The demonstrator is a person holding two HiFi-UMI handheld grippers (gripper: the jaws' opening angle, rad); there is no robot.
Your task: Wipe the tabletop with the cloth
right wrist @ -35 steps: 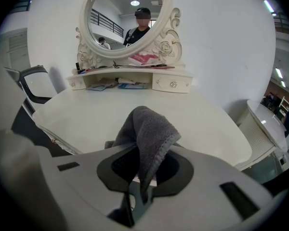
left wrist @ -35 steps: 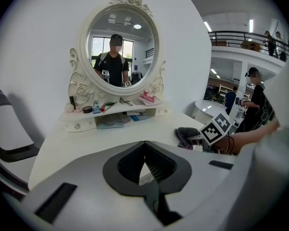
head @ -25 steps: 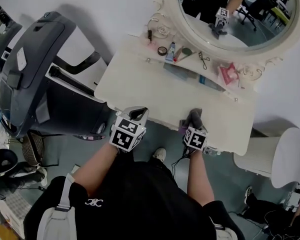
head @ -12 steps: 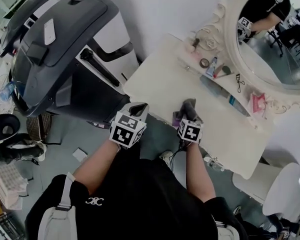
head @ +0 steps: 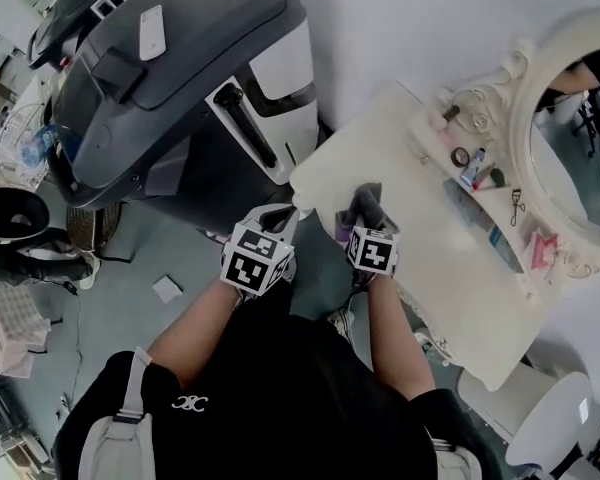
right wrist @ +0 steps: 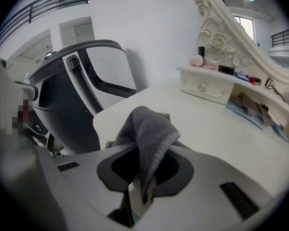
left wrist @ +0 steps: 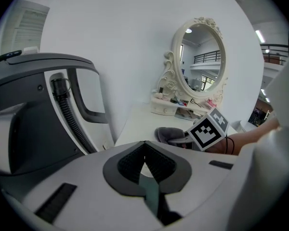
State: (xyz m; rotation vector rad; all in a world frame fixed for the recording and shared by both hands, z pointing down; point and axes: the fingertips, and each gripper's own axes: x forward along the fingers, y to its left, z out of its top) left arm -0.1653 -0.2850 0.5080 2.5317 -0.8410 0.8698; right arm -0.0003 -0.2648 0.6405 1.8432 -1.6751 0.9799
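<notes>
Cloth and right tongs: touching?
Touching. Right gripper view shows the cloth pinched in the right tongs, jaws shut on it.

The grey terry cloth point(head: 366, 204) is over the near left corner of the cream tabletop point(head: 420, 243). The ornate white-framed oval mirror point(head: 580, 138) stands along its far edge. The big dark grey machine point(head: 170, 78) stands left of the tabletop.

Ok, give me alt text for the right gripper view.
The right gripper has its jaws shut on a grey cloth bunched above a cream tabletop. Behind stand a dark grey machine on the left and a shelf of cosmetics under an ornate mirror on the right.
</notes>
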